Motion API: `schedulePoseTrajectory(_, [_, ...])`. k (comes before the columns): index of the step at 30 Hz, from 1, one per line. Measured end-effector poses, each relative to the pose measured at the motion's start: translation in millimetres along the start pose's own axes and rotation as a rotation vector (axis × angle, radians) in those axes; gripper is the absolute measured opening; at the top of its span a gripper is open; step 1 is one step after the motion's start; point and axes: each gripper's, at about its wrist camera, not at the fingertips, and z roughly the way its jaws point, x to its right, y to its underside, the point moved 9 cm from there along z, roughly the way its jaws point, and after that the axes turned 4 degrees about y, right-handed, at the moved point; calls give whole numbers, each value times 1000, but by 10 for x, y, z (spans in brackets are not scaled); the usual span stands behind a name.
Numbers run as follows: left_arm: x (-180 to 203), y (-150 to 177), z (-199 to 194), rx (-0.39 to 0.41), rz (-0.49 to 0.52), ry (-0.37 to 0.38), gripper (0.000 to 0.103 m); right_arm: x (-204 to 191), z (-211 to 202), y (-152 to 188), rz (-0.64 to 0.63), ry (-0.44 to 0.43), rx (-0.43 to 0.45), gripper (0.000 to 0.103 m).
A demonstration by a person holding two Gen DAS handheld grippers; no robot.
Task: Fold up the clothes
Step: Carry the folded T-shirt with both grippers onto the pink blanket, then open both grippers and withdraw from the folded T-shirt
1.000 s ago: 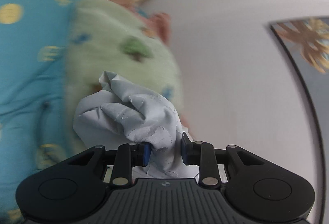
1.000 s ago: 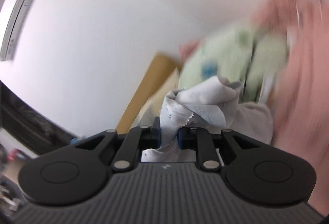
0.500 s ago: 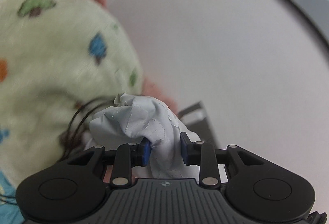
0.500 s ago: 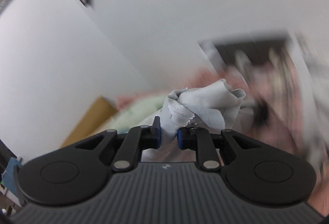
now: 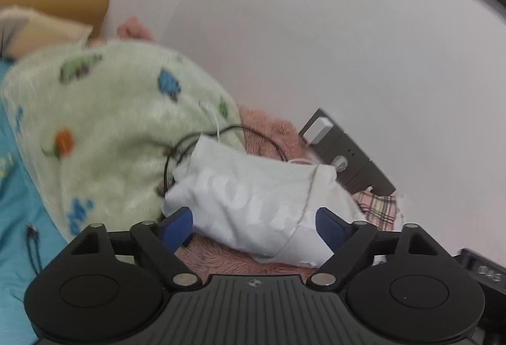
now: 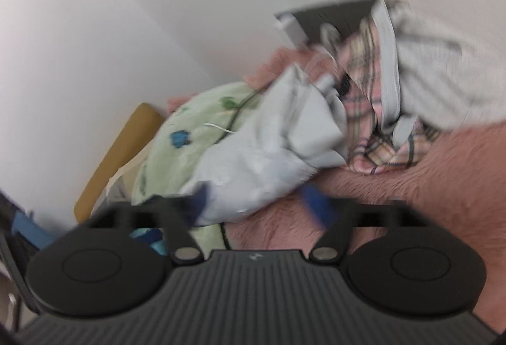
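We see a white wall (image 5: 316, 44) filling most of both views, and below it a bed covered by a fuzzy pink blanket (image 6: 427, 180) that carries everything else. Toward the bed's left side lies a pale green fleece blanket (image 5: 110, 130) printed with small blue, green and orange shapes, bunched into a mound against the wall, with a turquoise sheet (image 5: 19, 202) beyond it at the left edge. On the pink blanket, just beside the green mound and touching it, rests the white garment (image 5: 253, 202), a loosely bundled piece with faint pale lettering across it. A thin black cable (image 5: 177, 152) loops over its top edge. Behind it, at the wall side of the bed, sits a pink plaid cloth (image 6: 379, 136), and a dark wall panel (image 5: 351, 155) holds a white plug. Our left gripper (image 5: 254, 224) has its blue-padded jaws spread wide on either side of the garment, not pinching it. Our right gripper (image 6: 257, 204) is blurred, yet its jaws appear likewise spread apart, with the garment's lower end between them.
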Motion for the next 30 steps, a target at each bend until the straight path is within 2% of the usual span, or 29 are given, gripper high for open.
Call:
schedulePoseTrajectory(2, [126,-6,-235,13,13,2,99,-125,-241,-13,-64,-16,35,86])
schedulePoseTrajectory(6, [418,10,-690,60,94,-28,102,-278,-625,76,-195,17,72,86])
schedulePoseTrajectory(9, [647,34,-1016,96,174,-68,102,-312,-895,102,-233,15,109,86])
schedulePoseTrajectory(11, [762,54,-1179,103,206,-99,102,-291,-1066,109,-246,-7,121,86])
schedulePoseTrajectory(15, [992,91,-1512,120,264,-162,102,-215,-1350,62,-277,5,142,86])
schedulePoseTrajectory(23, [1442,30,-2155,205,258,-230,103,-157,-1841,-191,-313,-13,193,86])
schedulePoseTrajectory(27, [1568,13,-2281,239,278,-261,103,-175,-1963,-237,-342,-23,209,86])
schedulePoseTrajectory(30, [1521,43,-2284,257,264,-266,103,-162,-1957,-173,-370,-7,223,86])
